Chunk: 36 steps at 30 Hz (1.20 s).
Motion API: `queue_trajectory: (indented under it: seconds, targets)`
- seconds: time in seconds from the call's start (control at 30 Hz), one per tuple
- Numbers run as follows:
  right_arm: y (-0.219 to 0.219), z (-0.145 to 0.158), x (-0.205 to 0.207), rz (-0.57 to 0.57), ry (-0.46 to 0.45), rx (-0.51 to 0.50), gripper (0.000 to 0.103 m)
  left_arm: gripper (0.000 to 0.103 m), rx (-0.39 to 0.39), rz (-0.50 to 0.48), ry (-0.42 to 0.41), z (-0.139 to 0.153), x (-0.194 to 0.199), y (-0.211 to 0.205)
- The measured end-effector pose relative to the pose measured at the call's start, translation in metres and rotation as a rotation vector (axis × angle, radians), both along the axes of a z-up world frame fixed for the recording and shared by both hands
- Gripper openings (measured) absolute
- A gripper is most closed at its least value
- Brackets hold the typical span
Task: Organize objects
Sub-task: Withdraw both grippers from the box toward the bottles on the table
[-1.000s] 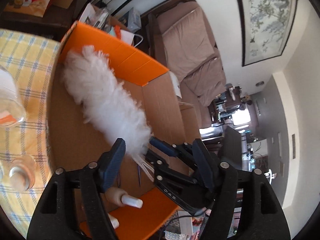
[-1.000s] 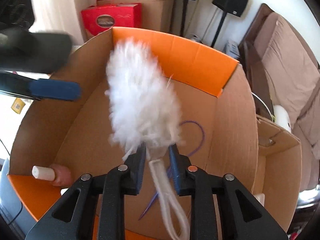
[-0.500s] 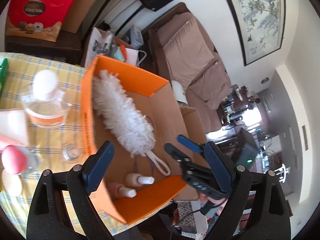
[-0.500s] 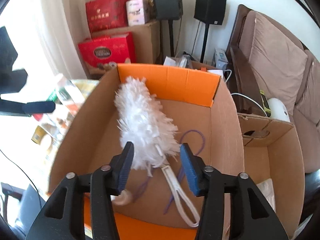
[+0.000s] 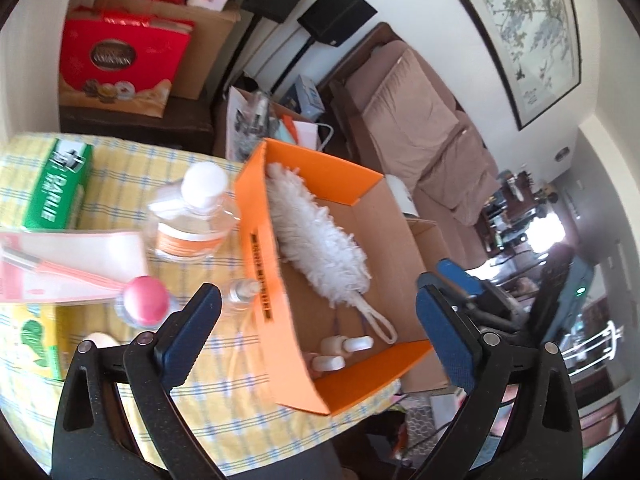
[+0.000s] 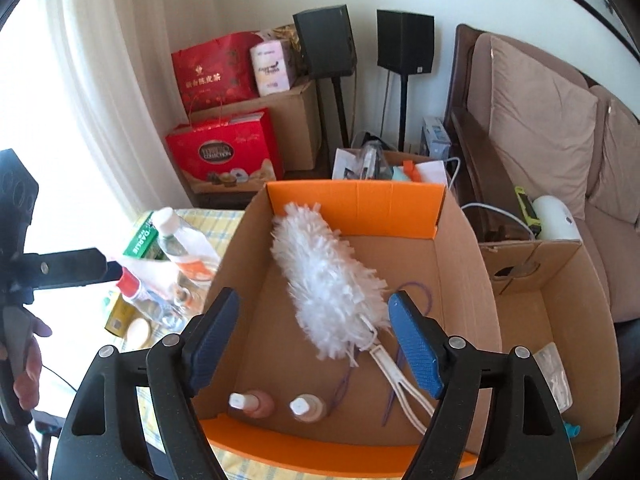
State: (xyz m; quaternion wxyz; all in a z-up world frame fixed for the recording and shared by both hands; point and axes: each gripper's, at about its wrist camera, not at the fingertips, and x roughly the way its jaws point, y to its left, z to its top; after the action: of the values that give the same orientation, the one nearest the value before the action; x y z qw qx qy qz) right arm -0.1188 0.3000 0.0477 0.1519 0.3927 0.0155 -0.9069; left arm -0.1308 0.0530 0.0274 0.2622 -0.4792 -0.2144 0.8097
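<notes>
The box [image 6: 460,280] fills the centre of the right wrist view and sits centre-right in the left one, on the checked table [image 5: 200,400]. Already in it: the white duster [image 6: 328,280], lying diagonally along the floor from the far orange flap toward the near right, and two small bottles [image 6: 276,404] at the near wall, beside a purple cord [image 6: 344,384].

Still outside, by my reading: the clear bottle [image 5: 192,216] just left of the box, a green carton [image 5: 56,188] at upper left, a pink-and-white packet [image 5: 72,264], a pink-capped bottle [image 5: 144,304] and a tiny glass vial [image 5: 240,292] touching the box wall. So the task looks partly done, with most table items left.

The left gripper [image 5: 316,320] stands wide, its jaws opening, nothing between the pads. The right gripper [image 6: 312,344] is also opening, empty, above the duster handle.

Only the left view lays out the table clutter plainly; the right view shows it crowded at its left edge. Only the right view shows a second, plain box [image 6: 560,320] at right and the person's hand [image 6: 28,364] at far left.
</notes>
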Motion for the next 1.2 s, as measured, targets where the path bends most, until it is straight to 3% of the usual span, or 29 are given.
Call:
queue_trajectory:
  seconds: [0.2, 0.4, 0.53, 0.83, 1.2]
  targets:
    - [-0.017, 0.008, 0.009, -0.002, 0.017, -0.013, 0.083, 0.100, -0.086, 0.025, 0.050, 0.005, 0.011, -0.014]
    - [-0.036, 0.011, 0.015, 0.008, 0.025, -0.018, 0.103, 0.103, -0.188, 0.047, 0.128, 0.013, 0.025, -0.024]
    - [-0.048, 0.011, 0.017, 0.023, 0.022, -0.030, 0.103, 0.103, -0.264, 0.066, 0.180, 0.019, 0.033, -0.030]
    - [-0.079, 0.007, 0.022, 0.059, 0.022, -0.035, 0.103, 0.103, -0.279, 0.097, 0.192, 0.012, 0.034, -0.062]
    - [-0.104, -0.017, 0.016, 0.098, -0.008, -0.087, 0.102, 0.103, -0.294, 0.107, 0.212, -0.018, 0.032, -0.085]
